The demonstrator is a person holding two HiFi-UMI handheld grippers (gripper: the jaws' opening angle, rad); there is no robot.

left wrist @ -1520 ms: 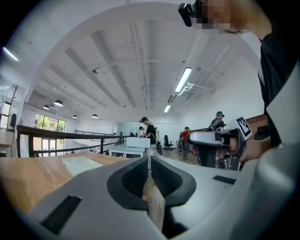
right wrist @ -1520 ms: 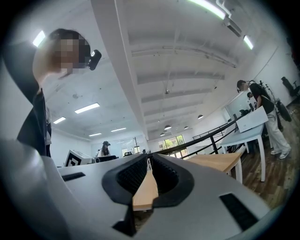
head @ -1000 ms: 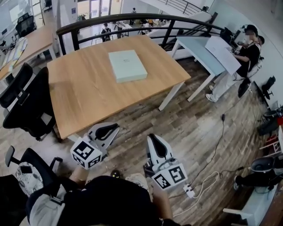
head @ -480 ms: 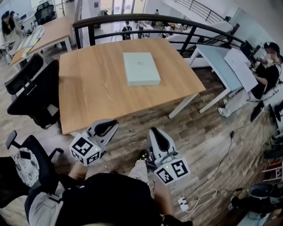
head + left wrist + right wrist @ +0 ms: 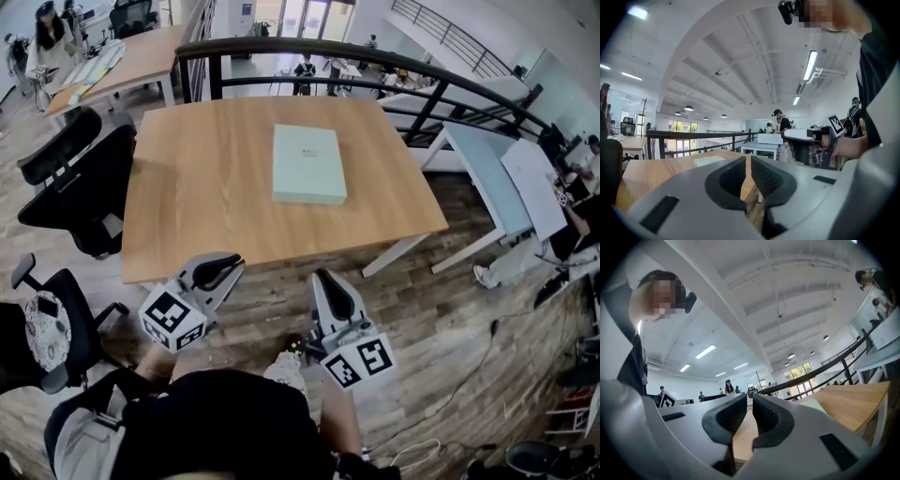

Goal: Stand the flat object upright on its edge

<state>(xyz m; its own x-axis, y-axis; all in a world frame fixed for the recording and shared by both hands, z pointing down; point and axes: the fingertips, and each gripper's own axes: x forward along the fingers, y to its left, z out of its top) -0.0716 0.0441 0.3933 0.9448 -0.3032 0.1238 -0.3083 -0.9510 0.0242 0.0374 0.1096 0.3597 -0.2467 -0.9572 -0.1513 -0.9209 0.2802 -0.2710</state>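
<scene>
Nearest to the person, both grippers are held out over the plank floor (image 5: 422,300), just short of the worktop's front edge. The left gripper (image 5: 225,267) points toward that edge, with its marker cube back by the person's body. In the left gripper view its jaws are pressed together with nothing between them. The right gripper (image 5: 323,279) is near it but not touching, and it also points at the worktop. The right gripper view shows those jaws closed on nothing as well. A black office chair (image 5: 52,323) stands to the left of the person, and a second chair (image 5: 80,187) is against the worktop's left edge.

Beyond the grippers is the wooden worktop (image 5: 197,187). The flat object (image 5: 308,164), a pale green box, lies flat on its broad face a little right of the worktop's middle, well apart from both grippers. Behind the worktop runs a black railing (image 5: 394,70). To the right stands a pale blue-grey table (image 5: 483,173), and at the far left another wooden table (image 5: 122,56) with people beside it.
</scene>
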